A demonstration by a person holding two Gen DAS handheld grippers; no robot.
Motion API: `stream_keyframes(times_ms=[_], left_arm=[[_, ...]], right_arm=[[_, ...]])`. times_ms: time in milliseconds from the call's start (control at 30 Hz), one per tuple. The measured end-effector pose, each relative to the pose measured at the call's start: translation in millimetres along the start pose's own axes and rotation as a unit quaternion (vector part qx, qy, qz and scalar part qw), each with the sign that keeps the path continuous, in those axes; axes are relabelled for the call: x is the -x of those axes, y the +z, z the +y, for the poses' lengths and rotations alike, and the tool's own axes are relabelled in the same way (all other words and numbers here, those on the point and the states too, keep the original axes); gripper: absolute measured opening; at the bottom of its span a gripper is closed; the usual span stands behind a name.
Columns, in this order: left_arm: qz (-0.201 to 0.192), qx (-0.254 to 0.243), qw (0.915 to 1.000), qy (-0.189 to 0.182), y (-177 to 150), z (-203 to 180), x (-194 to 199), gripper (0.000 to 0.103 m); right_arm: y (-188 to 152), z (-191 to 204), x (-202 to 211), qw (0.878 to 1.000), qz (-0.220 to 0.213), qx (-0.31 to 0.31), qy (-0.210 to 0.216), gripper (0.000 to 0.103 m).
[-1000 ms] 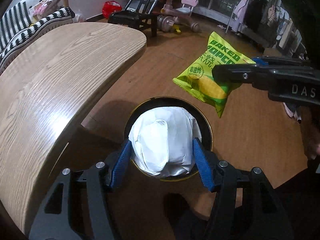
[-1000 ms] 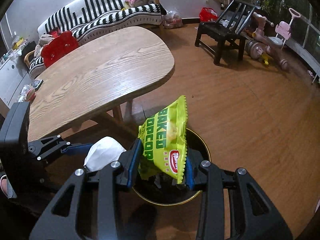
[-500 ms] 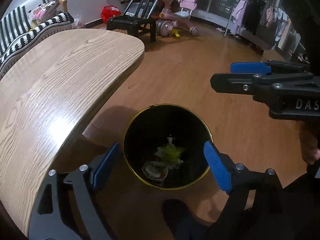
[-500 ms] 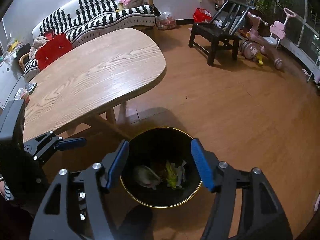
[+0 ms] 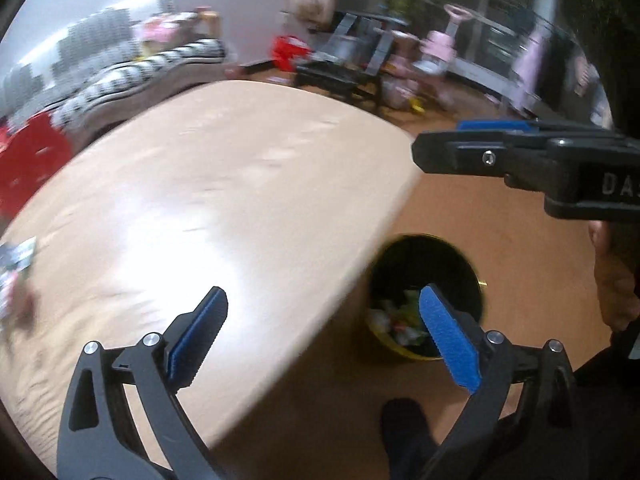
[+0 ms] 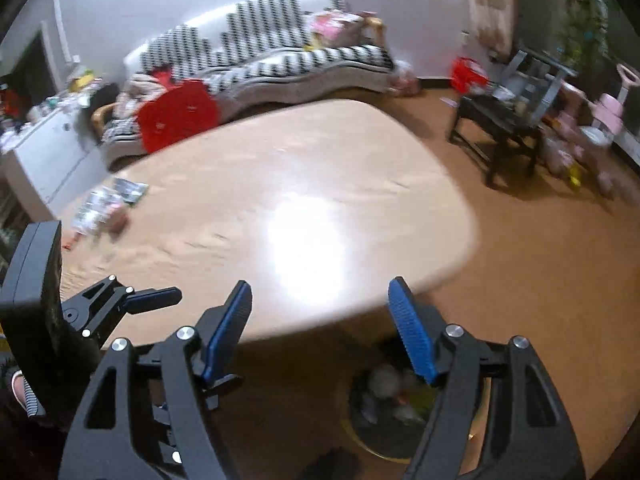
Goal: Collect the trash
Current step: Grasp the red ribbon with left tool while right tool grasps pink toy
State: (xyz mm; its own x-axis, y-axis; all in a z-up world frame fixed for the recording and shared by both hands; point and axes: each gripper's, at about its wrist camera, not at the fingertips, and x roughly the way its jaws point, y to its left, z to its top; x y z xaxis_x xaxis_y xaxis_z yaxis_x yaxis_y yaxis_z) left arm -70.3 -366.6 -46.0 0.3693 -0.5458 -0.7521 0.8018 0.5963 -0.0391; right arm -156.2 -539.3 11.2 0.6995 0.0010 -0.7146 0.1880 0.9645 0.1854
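Hovering with left gripper [image 5: 320,340] and right gripper [image 6: 320,328] both empty and opening, facing leftover wrappers [image 6: 108,200] lying far-left across the table [image 6: 300,184], nearer the left one.

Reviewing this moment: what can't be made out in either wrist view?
- Litter on the table: right wrist view, motion blur; type unreadable.
- Same litter: left wrist view, blurred and cut by the left edge.
- Bin contents: left view, blurred, partly behind a tool finger.
- Bin: right view, behind a tool finger.
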Motion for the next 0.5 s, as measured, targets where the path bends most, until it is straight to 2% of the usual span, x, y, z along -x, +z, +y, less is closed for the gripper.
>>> stream_keyframes(times_ms=[133,200,333,500], left_arm=[[-0.011,0.051,0.9971,0.055,-20,77,39,0.094],[-0.017,0.082,0.9928,0.086,-36,119,62,0.094],[-0.017,0.146,0.978,0.148,-73,205,101,0.094],[0.001,0.208,0.9513,0.227,-122,306,136,0.094]], right_arm=[[26,81,-39,0.998,0.009,0.04,0.051,0.069],[34,116,-56,0.996,0.018,0.057,0.071,0.069],[45,199,-93,0.987,0.032,0.103,0.118,0.069],[52,277,-138,0.975,0.045,0.157,0.152,0.069]])
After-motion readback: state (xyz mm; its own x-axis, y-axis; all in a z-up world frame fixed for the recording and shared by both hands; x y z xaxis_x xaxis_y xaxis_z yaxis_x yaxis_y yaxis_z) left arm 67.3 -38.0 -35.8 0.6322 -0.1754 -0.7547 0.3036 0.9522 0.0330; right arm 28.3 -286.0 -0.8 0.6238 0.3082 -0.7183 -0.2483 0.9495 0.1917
